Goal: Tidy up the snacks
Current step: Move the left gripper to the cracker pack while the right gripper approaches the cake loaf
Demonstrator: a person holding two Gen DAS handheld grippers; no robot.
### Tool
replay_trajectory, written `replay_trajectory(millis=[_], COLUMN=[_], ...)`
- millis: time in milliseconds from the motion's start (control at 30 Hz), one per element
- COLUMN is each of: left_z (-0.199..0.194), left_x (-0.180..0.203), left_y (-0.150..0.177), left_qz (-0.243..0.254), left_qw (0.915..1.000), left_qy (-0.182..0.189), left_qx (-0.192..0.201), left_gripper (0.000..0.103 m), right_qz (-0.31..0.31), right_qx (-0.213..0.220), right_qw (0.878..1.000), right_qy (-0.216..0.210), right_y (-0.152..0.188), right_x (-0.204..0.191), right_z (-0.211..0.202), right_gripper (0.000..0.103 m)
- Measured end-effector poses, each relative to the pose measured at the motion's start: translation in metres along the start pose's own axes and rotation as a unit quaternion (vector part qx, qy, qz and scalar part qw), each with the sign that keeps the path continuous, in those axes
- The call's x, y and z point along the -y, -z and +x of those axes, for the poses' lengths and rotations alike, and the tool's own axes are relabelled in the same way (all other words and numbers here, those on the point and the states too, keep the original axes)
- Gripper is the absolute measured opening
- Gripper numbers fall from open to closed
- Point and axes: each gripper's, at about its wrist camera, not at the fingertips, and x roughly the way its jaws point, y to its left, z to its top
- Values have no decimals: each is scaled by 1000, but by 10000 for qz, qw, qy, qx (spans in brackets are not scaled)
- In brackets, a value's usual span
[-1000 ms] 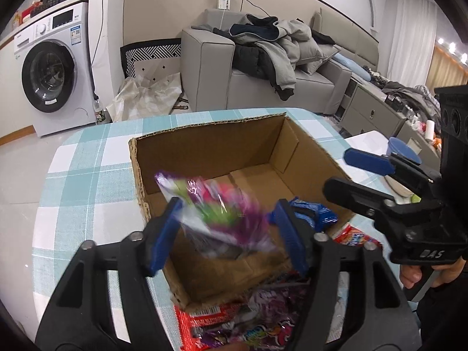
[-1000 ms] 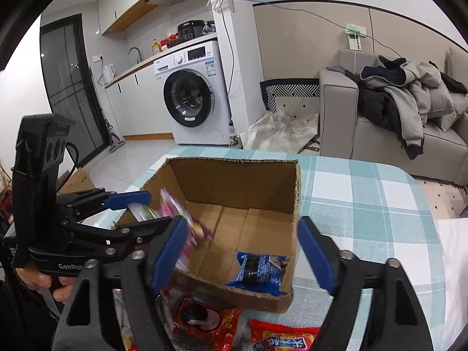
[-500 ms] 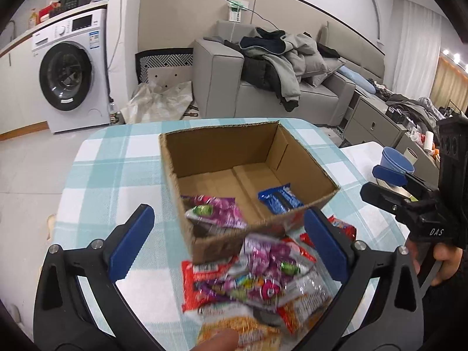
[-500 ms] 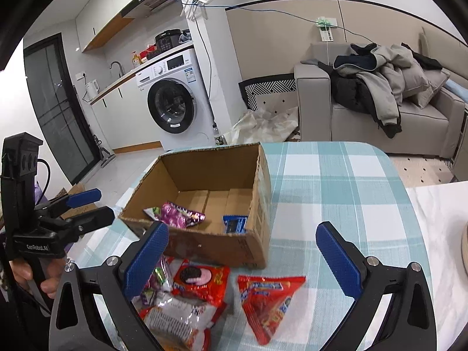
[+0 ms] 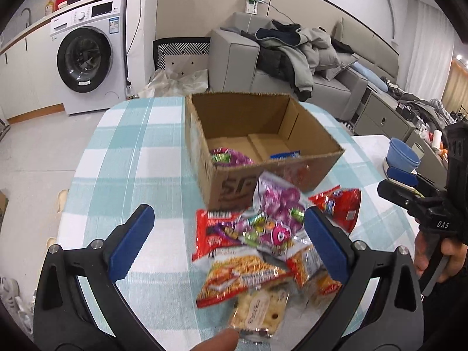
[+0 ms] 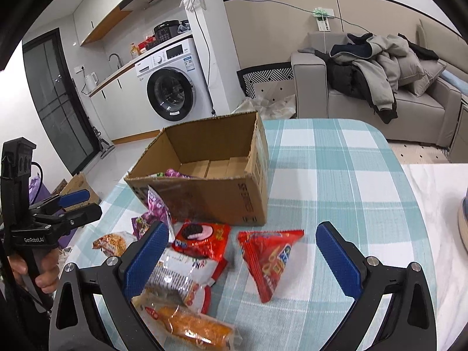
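Note:
An open cardboard box (image 5: 257, 158) (image 6: 210, 193) stands on the checked table (image 5: 140, 152) (image 6: 336, 175). Inside lie a purple candy bag (image 5: 231, 158) (image 6: 175, 173) and a blue packet (image 5: 285, 155). In front of the box lies a heap of snack packets: a purple candy bag (image 5: 275, 204), an orange noodle pack (image 5: 242, 275), a cracker pack (image 5: 260, 310), a red cookie pack (image 6: 201, 238) and a red triangular pack (image 6: 269, 257) (image 5: 342, 204). My left gripper (image 5: 228, 239) hangs open above the heap, holding nothing. My right gripper (image 6: 242, 257) is open over the red packs, also empty.
A blue bowl (image 5: 402, 153) sits on a white surface to the right of the table. A grey sofa (image 6: 380, 93) piled with coats and a washing machine (image 5: 87, 55) stand behind. A fingertip (image 5: 222, 339) shows at the lower edge of the left wrist view.
Both grippers opened wide and drew back from the box toward the near side. The purple candy bag left the left gripper and now lies in the box beside the blue packet.

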Motion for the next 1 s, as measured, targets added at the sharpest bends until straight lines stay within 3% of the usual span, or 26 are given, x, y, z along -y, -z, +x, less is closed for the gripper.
replay_trajectory(millis=[567, 1000], left_z=[-21, -4], left_x=[-3, 2], left_y=[51, 90], left_qz=[-108, 2], left_qw=[9997, 9980], left_qy=[-57, -12], left_qx=[-220, -632], left_gripper=[102, 102], right_qz=[0, -404], right_qx=[-526, -986], right_qw=[9986, 9942], right_qy=[61, -167], right_y=[54, 77], right_x=[-11, -35], right_z=[-6, 11], right_gripper=[103, 103])
